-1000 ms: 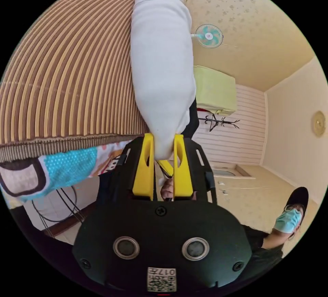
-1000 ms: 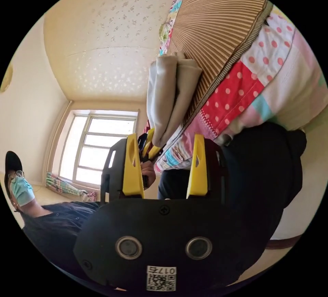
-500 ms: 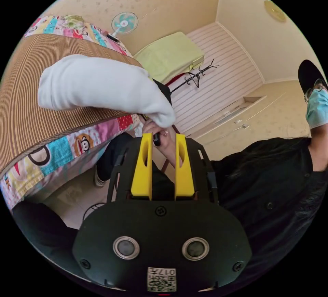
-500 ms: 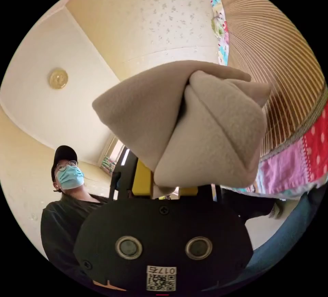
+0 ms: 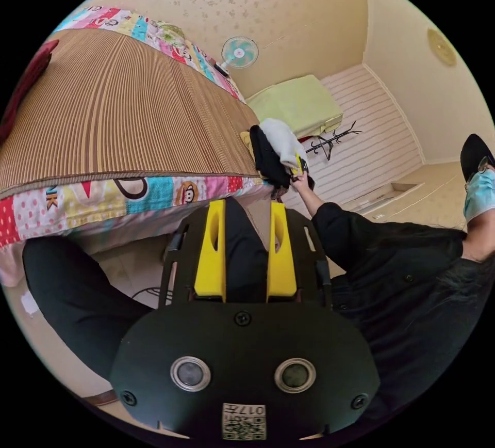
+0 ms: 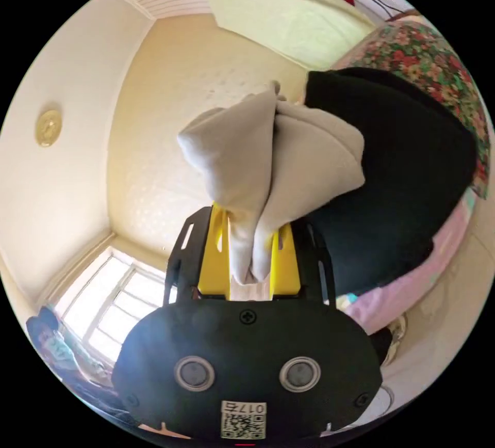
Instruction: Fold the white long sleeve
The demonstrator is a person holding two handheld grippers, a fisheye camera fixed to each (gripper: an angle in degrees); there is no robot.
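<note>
The folded white long sleeve (image 6: 273, 159) hangs bunched from my right gripper (image 6: 250, 216), whose yellow jaws are shut on its lower end. It rests against a folded black garment (image 6: 402, 169). In the left gripper view the same white bundle (image 5: 282, 139) sits small and far off on the black pile (image 5: 265, 159) at the bed's corner, with the right gripper (image 5: 299, 163) in the person's hand beside it. My left gripper (image 5: 246, 205) is drawn back over the person's lap. Its jaws stand a little apart with nothing between them.
A brown striped mat (image 5: 118, 107) covers the bed, with a patchwork sheet (image 5: 154, 195) along its edge. A fan (image 5: 240, 52), a green-covered box (image 5: 294, 102) and a coat rack (image 5: 330, 141) stand beyond. A floral cloth (image 6: 428, 56) lies behind the black pile. The person's leg (image 5: 77, 288) is close by.
My left gripper let go of the white garment and pulled back. My right gripper closed on it and carried it along the bed to the black pile.
</note>
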